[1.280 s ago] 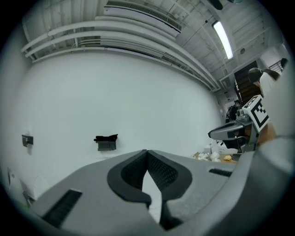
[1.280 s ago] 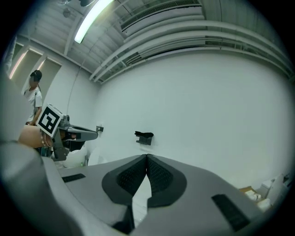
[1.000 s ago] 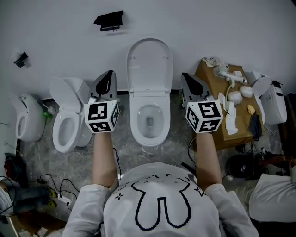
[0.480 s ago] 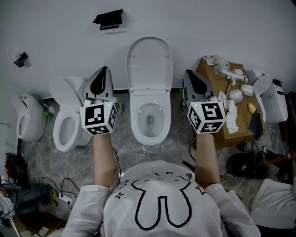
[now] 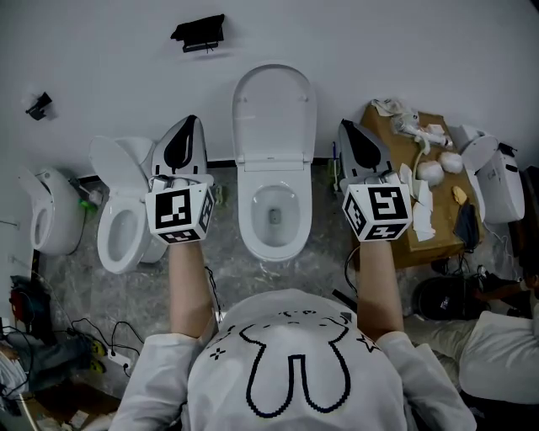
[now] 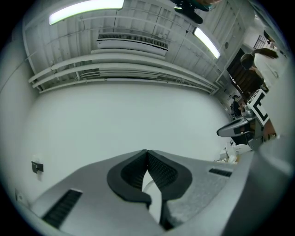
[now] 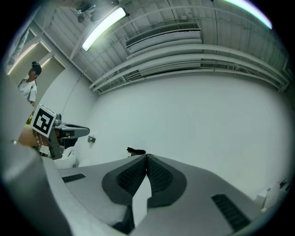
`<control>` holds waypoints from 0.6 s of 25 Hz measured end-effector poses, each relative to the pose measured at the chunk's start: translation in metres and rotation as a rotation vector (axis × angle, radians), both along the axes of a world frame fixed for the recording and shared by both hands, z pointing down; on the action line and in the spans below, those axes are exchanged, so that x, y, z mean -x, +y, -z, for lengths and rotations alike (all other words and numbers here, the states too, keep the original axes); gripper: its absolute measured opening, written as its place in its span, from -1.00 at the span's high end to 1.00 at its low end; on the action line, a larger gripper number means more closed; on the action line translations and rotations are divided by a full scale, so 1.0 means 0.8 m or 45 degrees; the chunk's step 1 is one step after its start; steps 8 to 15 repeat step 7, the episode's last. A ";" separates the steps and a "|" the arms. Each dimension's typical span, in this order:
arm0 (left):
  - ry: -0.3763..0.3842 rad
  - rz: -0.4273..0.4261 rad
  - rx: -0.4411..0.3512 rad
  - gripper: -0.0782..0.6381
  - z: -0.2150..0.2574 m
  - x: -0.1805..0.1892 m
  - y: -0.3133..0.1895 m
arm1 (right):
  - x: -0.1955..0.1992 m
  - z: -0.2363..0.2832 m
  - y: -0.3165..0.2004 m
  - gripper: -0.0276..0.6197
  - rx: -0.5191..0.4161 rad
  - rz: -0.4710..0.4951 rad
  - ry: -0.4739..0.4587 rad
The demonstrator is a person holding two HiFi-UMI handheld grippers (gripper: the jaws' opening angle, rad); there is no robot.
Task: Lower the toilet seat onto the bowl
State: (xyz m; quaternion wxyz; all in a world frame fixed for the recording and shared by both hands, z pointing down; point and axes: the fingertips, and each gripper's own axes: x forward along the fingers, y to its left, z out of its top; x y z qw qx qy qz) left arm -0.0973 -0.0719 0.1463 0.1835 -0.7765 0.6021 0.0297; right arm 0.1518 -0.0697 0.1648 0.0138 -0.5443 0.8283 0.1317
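**Head view.** The toilet seat [image 5: 274, 114] stands raised against the white wall, behind the open bowl [image 5: 271, 215]. Its long axis runs upright, with the hinge at the bowl's back edge and the rounded end pointing up. The left gripper [image 5: 189, 122] is held just left of the seat and the right gripper [image 5: 346, 126] just right of it. Both point towards the wall and neither touches the seat. A second toilet [image 5: 122, 227] stands to the left. A brown tabletop [image 5: 379, 139] to the right carries loose white parts. A black fitting [image 5: 200, 34] is fixed high on the wall.

**Left gripper view.** The jaws are closed tip to tip with nothing between them. Ahead is bare wall, with ceiling light strips [image 6: 85, 10] that the head view does not show. The toilet seat is out of this view.

**Right gripper view.** The jaws are pressed together and empty. The black fitting sits just beyond their tips. A person [image 7: 30, 85] stands at the far left edge, seen in no other view.
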 end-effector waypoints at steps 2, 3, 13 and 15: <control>-0.025 0.005 -0.008 0.76 0.002 -0.003 0.001 | -0.002 0.004 0.001 0.83 -0.027 -0.010 0.005; -0.035 0.007 -0.012 0.76 0.003 -0.004 0.001 | -0.004 0.006 0.001 0.83 -0.040 -0.016 0.007; -0.045 0.003 -0.020 0.76 0.004 -0.005 0.004 | -0.005 0.010 0.000 0.83 -0.074 -0.030 0.017; -0.045 0.003 -0.020 0.76 0.004 -0.005 0.004 | -0.005 0.010 0.000 0.83 -0.074 -0.030 0.017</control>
